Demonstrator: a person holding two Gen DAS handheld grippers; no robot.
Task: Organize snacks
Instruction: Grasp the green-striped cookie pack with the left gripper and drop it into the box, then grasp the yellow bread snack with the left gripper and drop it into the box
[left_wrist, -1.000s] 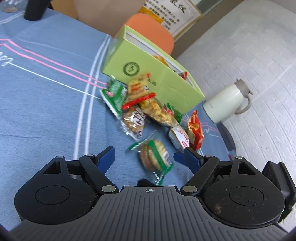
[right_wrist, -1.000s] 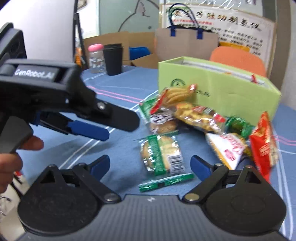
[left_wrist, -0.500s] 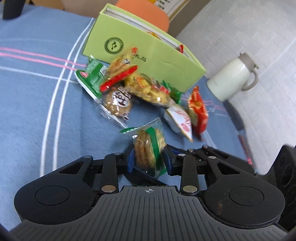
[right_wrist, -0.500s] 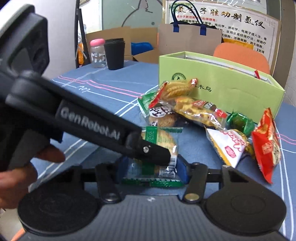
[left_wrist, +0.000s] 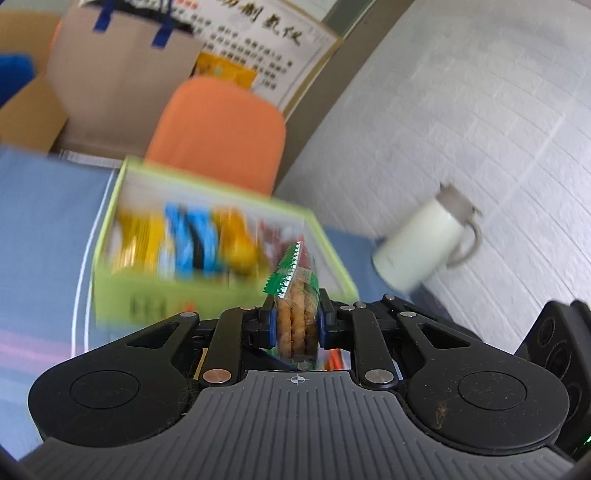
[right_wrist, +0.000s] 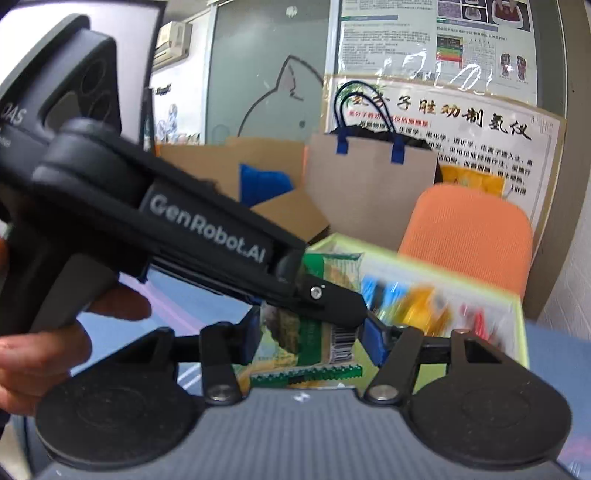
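My left gripper (left_wrist: 295, 325) is shut on a green-striped cookie packet (left_wrist: 297, 295) and holds it lifted in front of the open green box (left_wrist: 207, 291). The box holds several yellow, blue, orange and red snack packs. In the right wrist view my right gripper (right_wrist: 308, 341) is also shut on the same cookie packet (right_wrist: 295, 343), with the left gripper's black body (right_wrist: 207, 243) crossing in front. The green box (right_wrist: 517, 332) shows behind, blurred. The loose snacks on the table are hidden below both views.
An orange chair (left_wrist: 221, 129) stands behind the box. A white thermos jug (left_wrist: 421, 247) sits to the right of the box on the blue tablecloth (left_wrist: 37, 221). A brown paper bag (right_wrist: 369, 184) and cardboard boxes stand farther back.
Both grippers closed on the cookie packet on the table, then lifted it and moved it up toward the box opening. The view now looks into the box.
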